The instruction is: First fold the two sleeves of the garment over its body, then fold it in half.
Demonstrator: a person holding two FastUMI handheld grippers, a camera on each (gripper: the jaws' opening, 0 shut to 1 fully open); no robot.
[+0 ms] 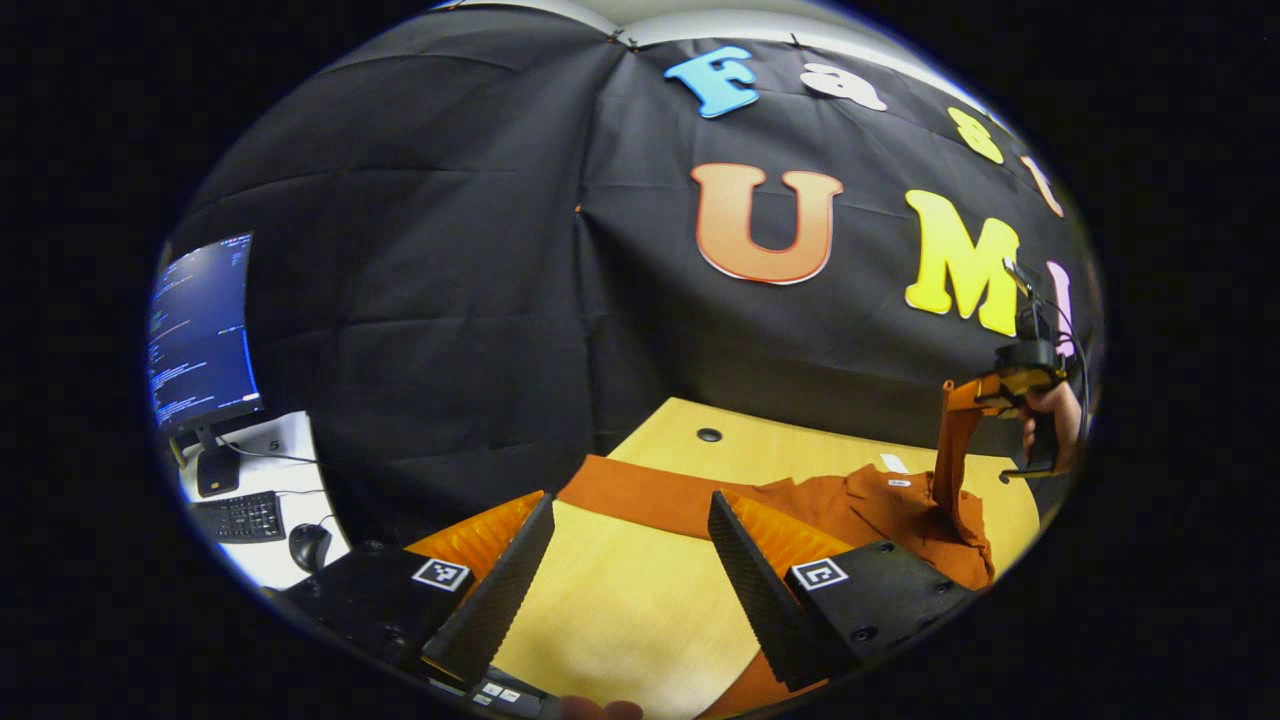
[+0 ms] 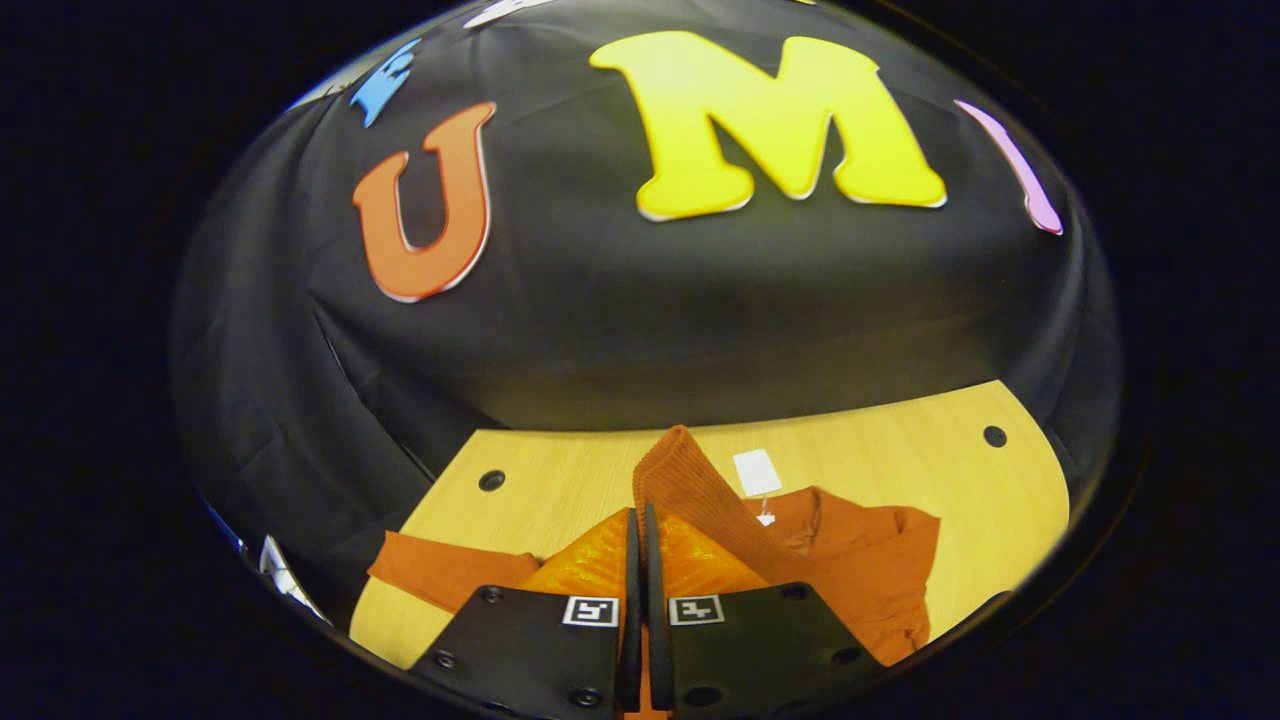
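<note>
An orange long-sleeved garment (image 1: 880, 505) lies crumpled on the wooden table (image 1: 780, 450). My left gripper (image 1: 630, 505) hovers open low over the table, and one sleeve (image 1: 640, 500) stretches flat across just beyond its fingertips. Far right, a hand holds my right gripper (image 1: 965, 392) raised, with the other sleeve (image 1: 950, 450) hanging from it. In the right gripper view, the right gripper (image 2: 640, 515) is shut on that sleeve, whose ribbed cuff (image 2: 680, 465) sticks up past the fingers. The garment body (image 2: 860, 560) lies to the right, and a white tag (image 2: 757, 470) rests by the collar.
A monitor (image 1: 200, 330), keyboard (image 1: 238, 517) and mouse (image 1: 310, 545) sit on a white desk to the left of the table. The tabletop has round cable holes (image 2: 491, 480) near its far edge, close to the black cloth wall.
</note>
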